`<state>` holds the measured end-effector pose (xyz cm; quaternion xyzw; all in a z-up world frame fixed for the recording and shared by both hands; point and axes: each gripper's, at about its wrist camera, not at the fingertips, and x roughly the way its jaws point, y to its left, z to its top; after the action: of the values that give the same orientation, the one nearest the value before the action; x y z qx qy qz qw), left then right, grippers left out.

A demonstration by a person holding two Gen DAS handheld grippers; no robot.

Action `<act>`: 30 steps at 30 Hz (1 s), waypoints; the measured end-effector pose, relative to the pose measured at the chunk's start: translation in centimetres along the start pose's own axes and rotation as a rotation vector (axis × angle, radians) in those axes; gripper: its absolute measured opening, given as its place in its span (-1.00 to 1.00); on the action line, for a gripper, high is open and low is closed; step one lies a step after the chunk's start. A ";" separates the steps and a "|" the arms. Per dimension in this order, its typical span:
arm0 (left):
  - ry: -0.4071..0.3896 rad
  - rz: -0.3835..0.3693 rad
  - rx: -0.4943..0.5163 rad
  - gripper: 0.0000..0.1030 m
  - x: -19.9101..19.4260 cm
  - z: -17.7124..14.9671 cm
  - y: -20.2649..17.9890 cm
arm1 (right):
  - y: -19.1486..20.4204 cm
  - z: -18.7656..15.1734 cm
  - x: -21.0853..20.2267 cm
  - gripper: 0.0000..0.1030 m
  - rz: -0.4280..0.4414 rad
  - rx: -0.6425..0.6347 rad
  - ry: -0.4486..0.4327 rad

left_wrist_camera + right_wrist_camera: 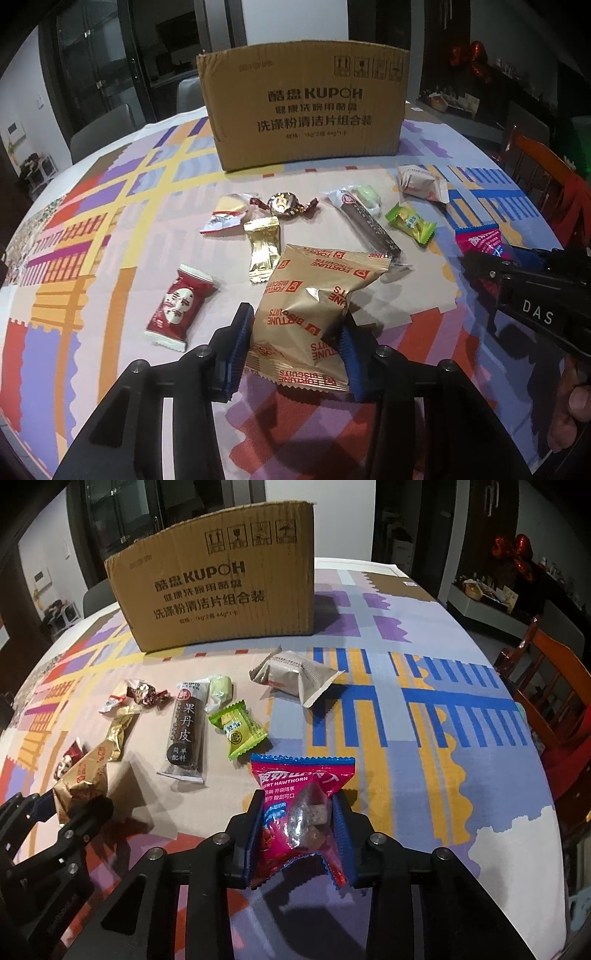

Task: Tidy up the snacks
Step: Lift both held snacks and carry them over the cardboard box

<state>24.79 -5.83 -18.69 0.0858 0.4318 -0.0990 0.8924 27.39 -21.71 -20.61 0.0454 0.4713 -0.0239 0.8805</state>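
Note:
My left gripper (295,325) is shut on a gold Fortune Biscuits packet (317,295); its blue pads pinch the crumpled sides low over the patterned tablecloth (110,221). My right gripper (300,801) is shut on a pink hawthorn snack packet (295,786), which bulges between the pads. A brown cardboard box (306,107) stands upright at the far side of the table, its inside hidden. In the right wrist view the left gripper (66,805) and gold packet (85,779) sit at the left edge.
Loose snacks lie between the grippers and the box: a red packet (179,306), a small gold packet (262,254), a long brown bar (369,225), a green packet (410,223), a foil candy (282,205), a beige packet (421,182). A wooden chair (554,686) stands right of the table.

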 end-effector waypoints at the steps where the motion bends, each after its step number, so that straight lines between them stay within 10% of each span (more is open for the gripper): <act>1: -0.001 -0.001 -0.003 -0.15 -0.2 0.0 0.0 | -0.1 0.0 -0.1 -0.31 0.003 0.003 -0.002; 30: -0.109 0.001 -0.042 -0.17 -6.7 3.6 0.7 | 0.6 2.6 -7.6 -0.31 0.044 -0.040 -0.147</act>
<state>23.62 -5.36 -11.16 0.0620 0.3844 -0.0939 0.9163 25.38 -21.38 -12.80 0.0363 0.4049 0.0016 0.9136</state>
